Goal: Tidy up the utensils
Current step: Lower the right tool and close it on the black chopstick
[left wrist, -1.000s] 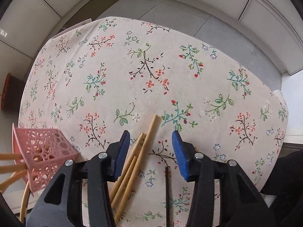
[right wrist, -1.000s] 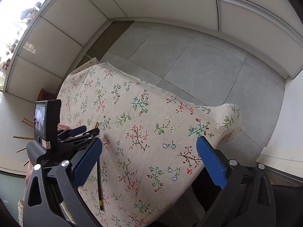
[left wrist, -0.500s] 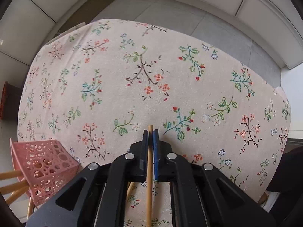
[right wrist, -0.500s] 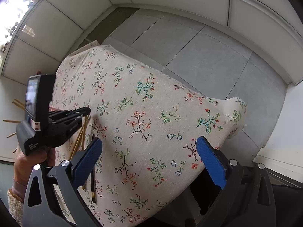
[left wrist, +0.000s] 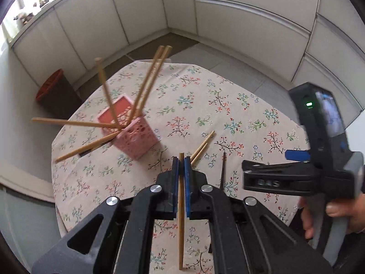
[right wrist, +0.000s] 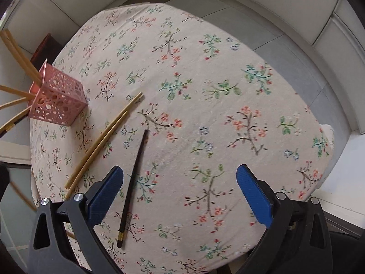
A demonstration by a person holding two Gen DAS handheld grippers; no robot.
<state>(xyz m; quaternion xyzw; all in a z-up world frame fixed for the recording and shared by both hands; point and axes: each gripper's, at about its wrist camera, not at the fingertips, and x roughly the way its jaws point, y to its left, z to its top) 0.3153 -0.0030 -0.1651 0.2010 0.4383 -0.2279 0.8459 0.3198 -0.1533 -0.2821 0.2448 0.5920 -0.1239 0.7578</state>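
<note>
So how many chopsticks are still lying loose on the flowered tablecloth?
3: two pale wooden chopsticks lying side by side near the pink perforated plastic basket, and one dark chopstick with a gold band beside the open right gripper. None seems hidden.

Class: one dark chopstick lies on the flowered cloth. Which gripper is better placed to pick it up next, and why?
Right. The right gripper is open above the dark chopstick; the left gripper is shut on a wooden chopstick.

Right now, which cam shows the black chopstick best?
Right wrist: the black chopstick lies in full view on the cloth, gold band visible, just inside the left blue pad. Left wrist shows only a thin dark sliver, its near end hidden behind the gripper.
</note>
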